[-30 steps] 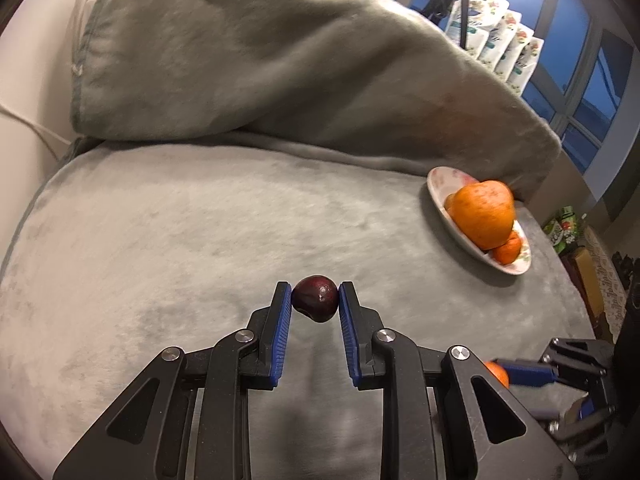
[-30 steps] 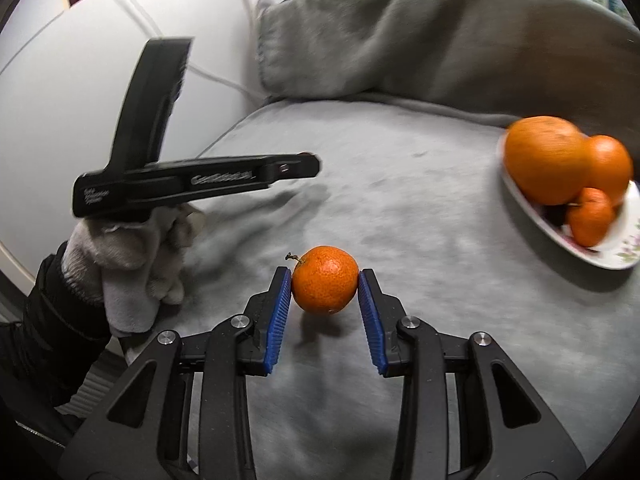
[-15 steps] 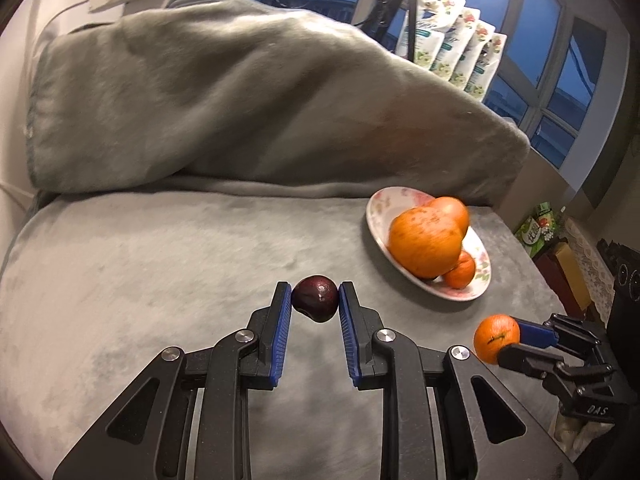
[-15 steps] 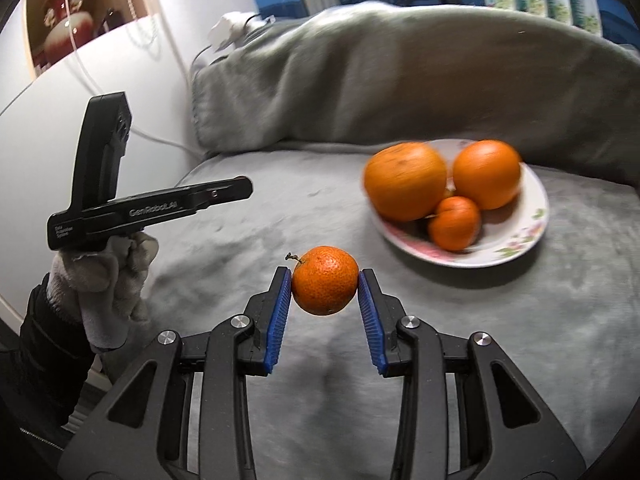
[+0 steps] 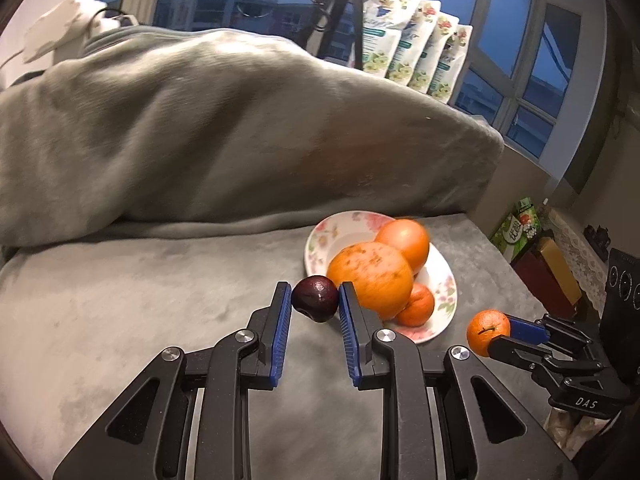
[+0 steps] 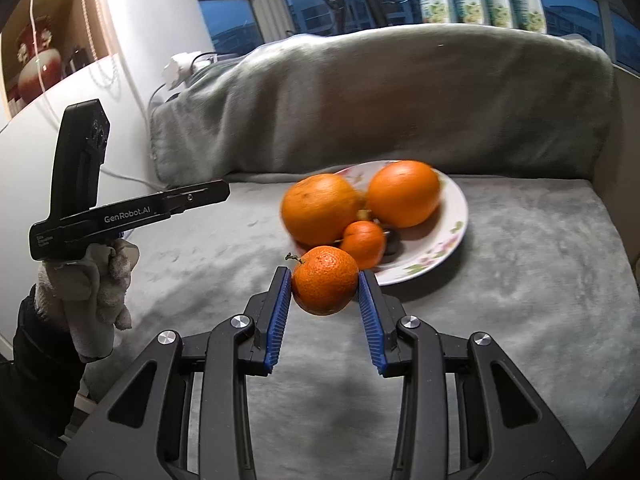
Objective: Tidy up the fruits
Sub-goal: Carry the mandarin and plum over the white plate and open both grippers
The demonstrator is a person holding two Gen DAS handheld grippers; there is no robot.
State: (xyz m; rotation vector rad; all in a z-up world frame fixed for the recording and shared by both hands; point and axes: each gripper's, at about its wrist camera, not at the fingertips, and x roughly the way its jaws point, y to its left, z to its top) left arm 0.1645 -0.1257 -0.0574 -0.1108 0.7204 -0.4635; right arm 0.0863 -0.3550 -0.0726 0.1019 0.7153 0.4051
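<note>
Left gripper (image 5: 315, 304), fingers clamped on a dark plum (image 5: 315, 298), and right gripper (image 6: 325, 286), fingers clamped on a mandarin (image 6: 325, 286), both held above the grey cushion (image 6: 520, 264) near the plate (image 6: 452, 216) of oranges; both fruits probably light, soft-skinned, best gripped across the widest part

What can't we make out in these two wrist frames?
- Dark item on the plate, right wrist view: mostly hidden behind the small orange; kind unclear.
- Pouches on the sill, left wrist view: print too small to read.
- Big oranges, both views: motion-blurred edges.
- Plum underside, left wrist view: faces away.
</note>
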